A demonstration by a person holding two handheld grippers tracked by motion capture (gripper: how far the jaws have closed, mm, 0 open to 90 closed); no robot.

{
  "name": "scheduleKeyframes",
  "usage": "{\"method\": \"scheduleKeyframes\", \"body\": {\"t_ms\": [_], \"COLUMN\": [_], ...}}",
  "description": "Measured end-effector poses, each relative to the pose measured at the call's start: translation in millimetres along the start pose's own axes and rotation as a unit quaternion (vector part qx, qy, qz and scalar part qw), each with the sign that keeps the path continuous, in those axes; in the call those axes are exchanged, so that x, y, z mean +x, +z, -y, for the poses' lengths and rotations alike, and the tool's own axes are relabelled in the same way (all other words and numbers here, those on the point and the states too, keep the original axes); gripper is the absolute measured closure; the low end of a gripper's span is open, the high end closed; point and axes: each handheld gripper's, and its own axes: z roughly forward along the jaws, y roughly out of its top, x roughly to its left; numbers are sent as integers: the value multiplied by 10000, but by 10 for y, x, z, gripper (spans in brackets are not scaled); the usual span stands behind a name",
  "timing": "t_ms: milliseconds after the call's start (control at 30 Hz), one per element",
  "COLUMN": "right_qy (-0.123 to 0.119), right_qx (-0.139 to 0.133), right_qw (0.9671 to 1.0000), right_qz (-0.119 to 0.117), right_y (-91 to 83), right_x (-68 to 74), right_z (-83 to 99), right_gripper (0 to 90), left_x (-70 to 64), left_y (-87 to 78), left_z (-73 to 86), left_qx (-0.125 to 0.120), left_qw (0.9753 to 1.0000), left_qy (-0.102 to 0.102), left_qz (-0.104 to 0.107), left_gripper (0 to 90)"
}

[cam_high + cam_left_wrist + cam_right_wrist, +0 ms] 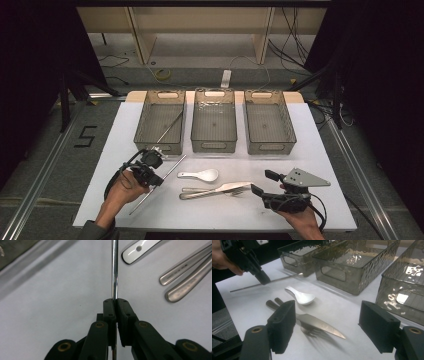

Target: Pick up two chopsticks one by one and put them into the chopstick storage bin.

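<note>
A thin metal rod [175, 167] lies slanted at the table's front left, and my left gripper [156, 180] is shut on its middle. In the left gripper view the rod [114, 277] runs straight up from between the pressed jaws. A white spoon [202, 175] lies just right of it, with a knife [227, 187] and a fork [215, 193] side by side in front. My right gripper [265, 183] is open at the front right, pointing at the knife tip, with nothing between its jaws [329, 327]. From there I see the knife [317, 323], the spoon [302, 297] and the left gripper [259, 275].
Three grey see-through bins stand in a row at the back: left [155, 146], middle [214, 146], right [270, 147]. A second metal rod [170, 127] lies inside the left bin. The white tabletop [320, 165] ends close in front of both hands.
</note>
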Motion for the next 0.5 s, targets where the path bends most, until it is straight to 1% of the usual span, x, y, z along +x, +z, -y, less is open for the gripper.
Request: {"method": "scheduleKeyframes", "body": {"t_ms": [67,133,167,300,333,500], "right_qy": [19,15,6,27,29,28], "right_qx": [10,17,15,12,8,15], "right_qw": [10000,10000,10000,10000,10000,10000], "right_qz": [-4,-8,-9,-3,-4,0], "right_y": [6,10,11,10,9,13], "right_x": [-7,-5,-3,-7,-8,-11], "right_z": [2,3,3,4,4,8], "right_gripper": [303,303,303,302,302,301], "left_x": [24,43,53,92,109,198], "left_y": [-71,-146,-189,-350,-381,-514], "left_z": [-4,-11,-18,-67,-83,-167], "left_qx": [-50,-214,-252,-549,-617,-880], "left_qw": [10000,9997,9996,9984,9980,9959], "left_qy": [-3,-29,-23,-47,-72,-125], "left_qz": [29,101,140,117,146,141], "left_gripper": [852,852,852,852,852,852]}}
